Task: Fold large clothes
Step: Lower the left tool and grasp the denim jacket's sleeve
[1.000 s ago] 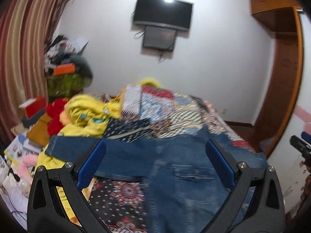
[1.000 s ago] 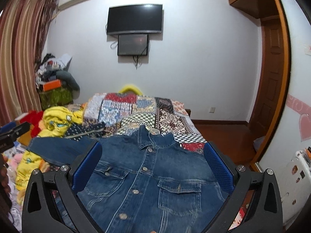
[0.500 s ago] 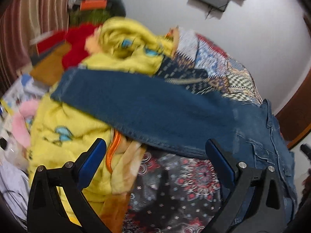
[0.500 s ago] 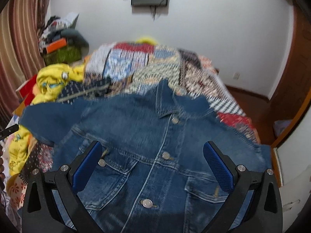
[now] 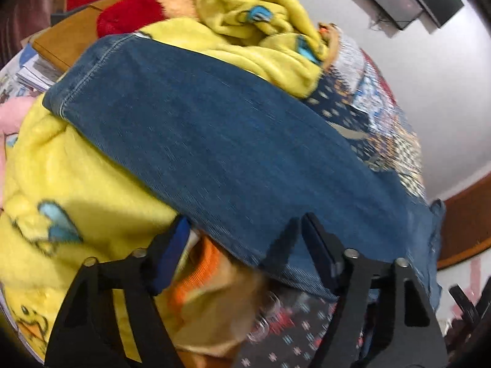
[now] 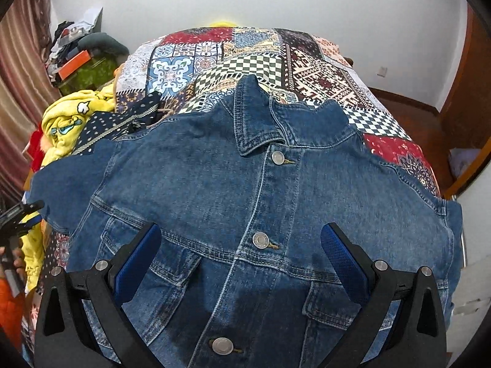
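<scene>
A blue denim jacket (image 6: 214, 184) lies front up and buttoned on the patchwork bedspread (image 6: 319, 70), collar towards the far wall. Its left sleeve (image 5: 214, 141) stretches out over a yellow blanket (image 5: 70, 184). My left gripper (image 5: 245, 227) sits at the sleeve's near edge near the shoulder. Its jaws are closing, with the denim edge between the blue pads (image 5: 172, 251), and the pads are not seen pressing it. My right gripper (image 6: 240, 230) hovers open just above the jacket's chest, straddling the button placket, with nothing held.
A pile of yellow fleece (image 5: 260, 24), a red plush item (image 5: 135, 9) and dark dotted cloth (image 6: 116, 125) crowds the bed's left side. Cluttered shelves (image 6: 76, 58) stand by the curtain. A wooden door frame (image 6: 466, 92) is on the right. A hand (image 6: 15, 260) shows at the left edge.
Both grippers dropped and tilted down towards the bed. The left one swung left onto the sleeve and its jaws narrowed. The right one came closer over the jacket front, still wide.
</scene>
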The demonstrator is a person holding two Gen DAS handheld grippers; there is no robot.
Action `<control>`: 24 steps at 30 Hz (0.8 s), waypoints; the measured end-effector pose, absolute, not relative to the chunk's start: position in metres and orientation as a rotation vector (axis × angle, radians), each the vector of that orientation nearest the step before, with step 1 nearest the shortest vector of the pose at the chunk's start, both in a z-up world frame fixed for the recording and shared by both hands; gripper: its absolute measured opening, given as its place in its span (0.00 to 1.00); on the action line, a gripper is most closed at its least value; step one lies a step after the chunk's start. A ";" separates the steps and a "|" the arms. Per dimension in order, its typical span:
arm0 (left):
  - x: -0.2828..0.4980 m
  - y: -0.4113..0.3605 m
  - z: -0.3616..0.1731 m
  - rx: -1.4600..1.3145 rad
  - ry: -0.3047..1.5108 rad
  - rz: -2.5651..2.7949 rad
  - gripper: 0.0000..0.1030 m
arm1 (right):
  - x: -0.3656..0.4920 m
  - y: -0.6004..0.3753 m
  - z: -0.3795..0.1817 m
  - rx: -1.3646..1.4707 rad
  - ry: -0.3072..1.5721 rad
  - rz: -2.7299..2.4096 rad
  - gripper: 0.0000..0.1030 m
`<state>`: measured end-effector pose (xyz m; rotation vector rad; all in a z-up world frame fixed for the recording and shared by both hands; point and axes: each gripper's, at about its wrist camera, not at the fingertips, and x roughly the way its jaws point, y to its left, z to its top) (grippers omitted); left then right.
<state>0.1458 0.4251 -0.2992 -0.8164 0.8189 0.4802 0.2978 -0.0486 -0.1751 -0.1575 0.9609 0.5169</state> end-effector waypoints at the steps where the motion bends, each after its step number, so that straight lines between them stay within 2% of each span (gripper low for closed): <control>1: 0.148 0.428 -0.301 -0.814 0.825 0.491 0.60 | 0.299 -0.048 -0.176 -0.158 0.965 0.516 1.00; 5: 0.151 0.429 -0.294 -0.757 0.833 0.520 0.38 | 0.303 -0.050 -0.176 -0.149 0.984 0.513 1.00; 6: 0.151 0.426 -0.289 -0.731 0.825 0.513 0.29 | 0.303 -0.051 -0.176 -0.145 0.988 0.511 1.00; 9: 0.149 0.419 -0.271 -0.662 0.804 0.522 0.19 | 0.303 -0.056 -0.173 -0.132 0.992 0.512 1.00; 12: 0.149 0.413 -0.241 -0.603 0.759 0.527 0.13 | 0.301 -0.061 -0.168 -0.121 0.984 0.512 1.00; 16: 0.159 0.399 -0.194 -0.524 0.680 0.499 0.10 | 0.299 -0.067 -0.159 -0.109 0.967 0.512 1.00; 24: 0.224 0.324 -0.099 -0.367 0.542 0.343 0.08 | 0.294 -0.091 -0.142 -0.097 0.919 0.507 1.00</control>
